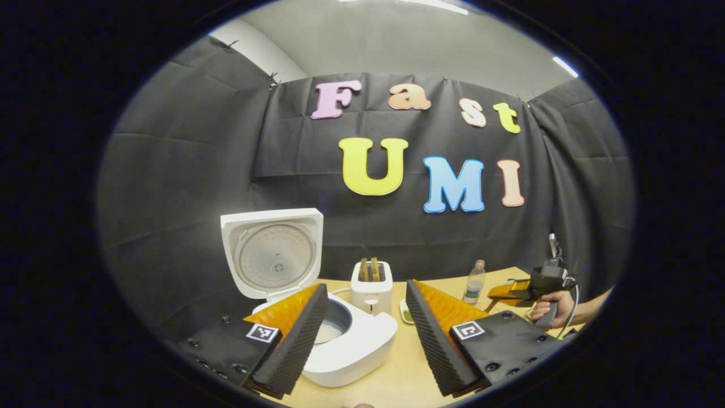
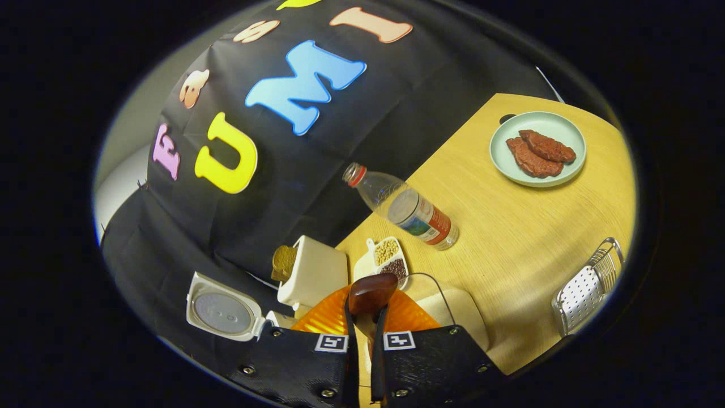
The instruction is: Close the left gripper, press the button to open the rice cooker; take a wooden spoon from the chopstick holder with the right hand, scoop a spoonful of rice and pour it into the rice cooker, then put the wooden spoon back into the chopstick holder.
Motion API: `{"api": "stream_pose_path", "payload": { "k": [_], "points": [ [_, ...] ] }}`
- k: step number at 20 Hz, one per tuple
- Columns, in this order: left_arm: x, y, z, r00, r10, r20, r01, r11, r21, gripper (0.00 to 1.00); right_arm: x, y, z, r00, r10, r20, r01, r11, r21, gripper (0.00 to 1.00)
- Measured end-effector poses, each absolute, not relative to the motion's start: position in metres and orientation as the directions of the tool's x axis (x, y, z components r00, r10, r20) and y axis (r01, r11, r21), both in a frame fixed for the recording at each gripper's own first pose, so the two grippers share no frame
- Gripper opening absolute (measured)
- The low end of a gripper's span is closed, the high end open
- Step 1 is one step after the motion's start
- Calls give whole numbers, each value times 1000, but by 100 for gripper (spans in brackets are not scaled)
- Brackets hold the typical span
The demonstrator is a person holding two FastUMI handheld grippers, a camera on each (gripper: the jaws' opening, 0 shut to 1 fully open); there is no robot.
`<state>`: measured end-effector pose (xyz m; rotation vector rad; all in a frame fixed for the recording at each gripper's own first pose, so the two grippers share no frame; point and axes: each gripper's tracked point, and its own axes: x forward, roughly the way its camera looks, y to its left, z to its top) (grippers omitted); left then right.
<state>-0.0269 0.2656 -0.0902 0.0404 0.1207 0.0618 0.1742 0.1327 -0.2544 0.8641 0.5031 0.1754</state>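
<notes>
Left gripper view: left gripper (image 1: 367, 323) held low over the table (image 1: 396, 368), fingers spread wide apart and gripping nothing, aimed level toward the booth wall. Between and just behind its fingers, the rice cooker (image 1: 345, 345), lid (image 1: 274, 255) standing upright and open, pale inner pot visible. Just right of the rice cooker, a white toaster (image 1: 371, 286) with two slices in its slots. Further right of the rice cooker, an upright water bottle (image 1: 474, 281). Well right of the rice cooker, near the table edge, the right gripper (image 1: 510, 290) gripped around its handle by a person's hand (image 1: 546, 310), forearm reaching in from the right, the gripper pointing left toward the cooker side.

Right gripper view: rolled steeply, so the table tilts. Right gripper (image 2: 365, 326) clenched on the wooden spoon (image 2: 371, 294), both fingers pressing its handle, dark bowl of the spoon jutting just beyond the fingertips. Rice cooker (image 2: 226, 311) to the left of the fingers, lid open. Beyond the rice cooker: toaster (image 2: 314, 272), a small two-part dish of beans (image 2: 388, 258), the bottle (image 2: 405, 207). Far from the rice cooker, a pale plate (image 2: 504, 164) with two brown patties, and a perforated metal holder (image 2: 583, 292) at the table edge.
</notes>
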Motion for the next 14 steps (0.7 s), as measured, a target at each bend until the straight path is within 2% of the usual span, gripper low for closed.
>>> {"api": "stream_pose_path", "payload": {
  "k": [8,9,11,12,13,14],
  "points": [
    [-25,268,-96,989,64,-137,-61,998,27,95,169,115,-174,915,371,-157,-19,430,903,8],
    [-26,269,-94,989,62,-132,-59,998,29,92,169,117,-166,916,377,-134,-31,400,916,8],
    [-26,267,-93,991,40,-127,-39,999,10,99,166,128,-149,912,400,-87,-59,338,939,8],
    [-26,269,-94,991,41,-130,-41,999,6,92,166,137,-143,908,412,-71,-69,315,947,8],
    [-27,276,-96,990,49,-131,-48,999,11,99,166,146,-138,903,425,-63,-77,304,949,8],
    [-24,282,-92,990,58,-131,-57,998,15,95,165,156,-134,897,439,-57,-88,303,949,9]
  ]
}}
